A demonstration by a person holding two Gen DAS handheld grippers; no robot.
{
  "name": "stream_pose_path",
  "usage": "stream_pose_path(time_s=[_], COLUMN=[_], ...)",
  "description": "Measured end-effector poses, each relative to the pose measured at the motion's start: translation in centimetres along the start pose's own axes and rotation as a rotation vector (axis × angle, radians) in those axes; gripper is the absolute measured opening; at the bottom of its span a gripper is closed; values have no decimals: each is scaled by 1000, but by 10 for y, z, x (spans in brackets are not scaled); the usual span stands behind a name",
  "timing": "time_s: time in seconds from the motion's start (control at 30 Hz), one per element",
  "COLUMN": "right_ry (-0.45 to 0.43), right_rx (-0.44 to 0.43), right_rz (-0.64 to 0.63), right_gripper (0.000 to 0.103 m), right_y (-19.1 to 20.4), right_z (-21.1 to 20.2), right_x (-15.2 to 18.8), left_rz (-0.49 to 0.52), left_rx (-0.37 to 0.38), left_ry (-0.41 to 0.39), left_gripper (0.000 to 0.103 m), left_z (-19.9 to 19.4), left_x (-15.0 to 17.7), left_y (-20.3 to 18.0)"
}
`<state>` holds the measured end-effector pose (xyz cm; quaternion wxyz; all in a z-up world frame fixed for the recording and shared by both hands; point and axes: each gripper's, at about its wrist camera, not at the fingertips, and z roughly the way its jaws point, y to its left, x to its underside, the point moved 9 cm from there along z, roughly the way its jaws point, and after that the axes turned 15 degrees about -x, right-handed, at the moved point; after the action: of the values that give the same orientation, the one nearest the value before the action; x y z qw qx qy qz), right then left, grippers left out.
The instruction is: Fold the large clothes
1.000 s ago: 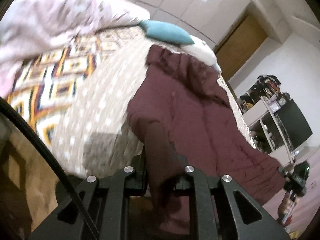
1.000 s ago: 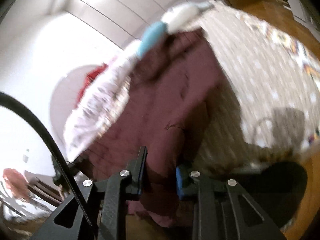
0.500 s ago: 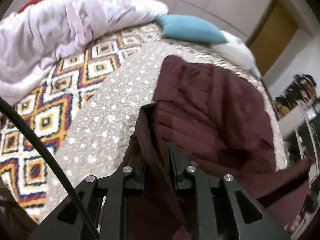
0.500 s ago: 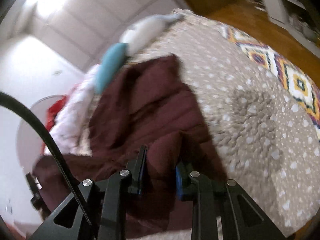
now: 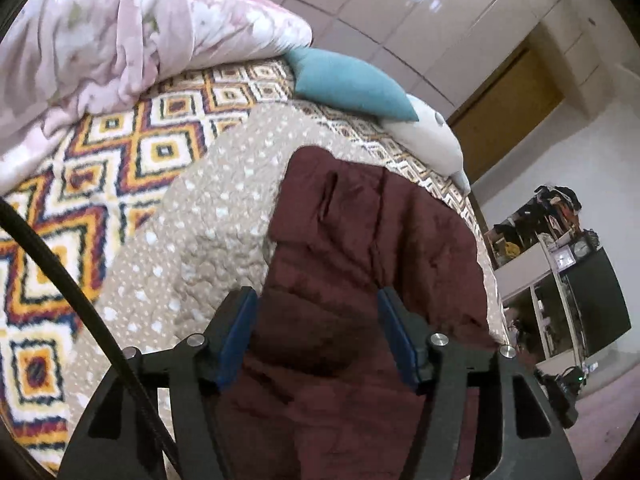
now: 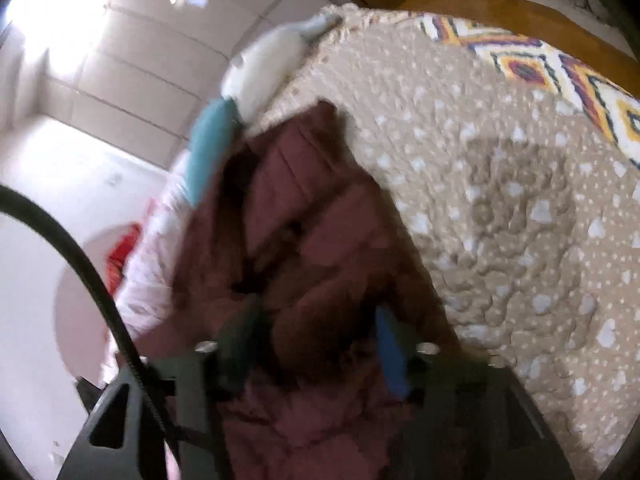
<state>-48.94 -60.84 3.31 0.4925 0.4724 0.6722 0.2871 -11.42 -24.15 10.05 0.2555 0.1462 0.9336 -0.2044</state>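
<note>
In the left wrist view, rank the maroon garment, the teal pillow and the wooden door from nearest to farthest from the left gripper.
1. Maroon garment: lies between the open fingers of the left gripper, spread on the bed.
2. Teal pillow: beyond the garment, at the head of the bed.
3. Wooden door: farthest, in the back wall, upper right.

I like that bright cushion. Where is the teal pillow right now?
In the left wrist view the teal pillow lies at the far end of the bed, between the pink blanket and a white pillow, beyond the maroon jacket.
</note>
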Motion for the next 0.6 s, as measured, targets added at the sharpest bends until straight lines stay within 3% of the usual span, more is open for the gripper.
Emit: stream_pose_path(time_s=[0.17, 0.37, 0.53, 0.6], right_ry=[-34, 84, 152, 163], right_rx=[18, 166, 238, 246], right_rz=[-51, -272, -372, -380], right_gripper=[70, 77, 77, 77], right_y=[9, 11, 2, 0], right_z=[-25, -22, 4, 18], right_x=[-14, 6, 15, 15], left_rz=[72, 154, 97, 77], left_rx=[-55, -109, -118, -64], left_ry=[-15, 57, 101, 115], left_gripper=[69, 69, 69, 69], left_z=[-8, 16, 40, 45], left_x=[7, 46, 64, 68], left_y=[7, 34, 64, 68])
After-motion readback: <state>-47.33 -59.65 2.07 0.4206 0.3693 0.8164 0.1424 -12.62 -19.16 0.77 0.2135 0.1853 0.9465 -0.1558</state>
